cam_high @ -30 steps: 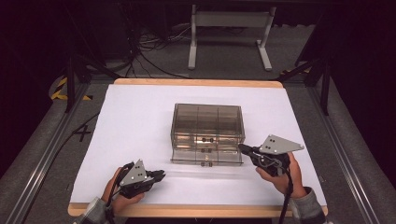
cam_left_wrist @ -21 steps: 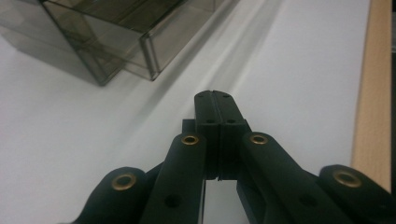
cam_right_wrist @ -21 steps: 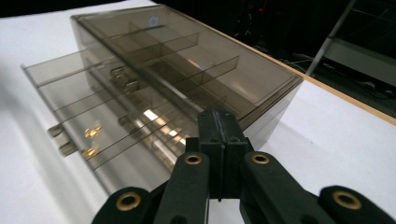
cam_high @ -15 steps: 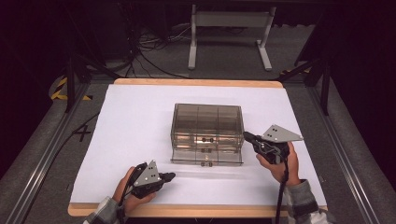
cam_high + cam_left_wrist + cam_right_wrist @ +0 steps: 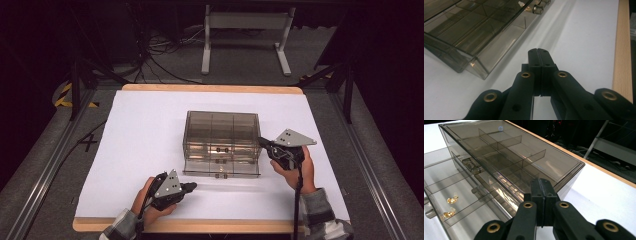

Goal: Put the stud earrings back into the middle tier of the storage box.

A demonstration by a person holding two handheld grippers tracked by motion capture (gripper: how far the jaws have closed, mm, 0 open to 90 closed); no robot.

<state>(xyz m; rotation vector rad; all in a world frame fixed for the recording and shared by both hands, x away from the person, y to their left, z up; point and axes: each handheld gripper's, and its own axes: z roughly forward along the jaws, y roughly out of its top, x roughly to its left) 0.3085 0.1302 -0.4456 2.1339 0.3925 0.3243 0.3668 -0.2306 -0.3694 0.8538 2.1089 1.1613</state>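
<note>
Dark floor, loose cables point(image 5: 150, 55) and a grey metal stand point(image 5: 245, 30) lie beyond a wooden table point(image 5: 210, 88) covered with a white sheet point(image 5: 145, 130). Near the middle of that sheet sits the smoky clear drawer box point(image 5: 221, 131), its top divided into compartments. Its lowest drawer point(image 5: 220, 167) is pulled out toward the person, with a small knob point(image 5: 218, 175) on the front. In the right gripper view two small amber pieces point(image 5: 450, 206) lie in one compartment of an open drawer; what they are is too small to tell.

At the box's right end, the right gripper point(image 5: 262, 142) is held in the person's right hand point(image 5: 295, 170), its tip just beside the box's front right corner; whether it touches I cannot tell. Its jaws are pressed together with nothing between them, as its own view shows. Nothing stands between this tip and the box.

Nearer the table's front edge, the left gripper point(image 5: 192, 186) lies low over the sheet in the left hand point(image 5: 150, 197), pointing right, apart from the open drawer's front. Its jaws are also pressed flat together on nothing, with bare white sheet ahead of them. A cable point(image 5: 299, 205) trails from the right gripper over the plaid sleeve point(image 5: 320, 212).
</note>
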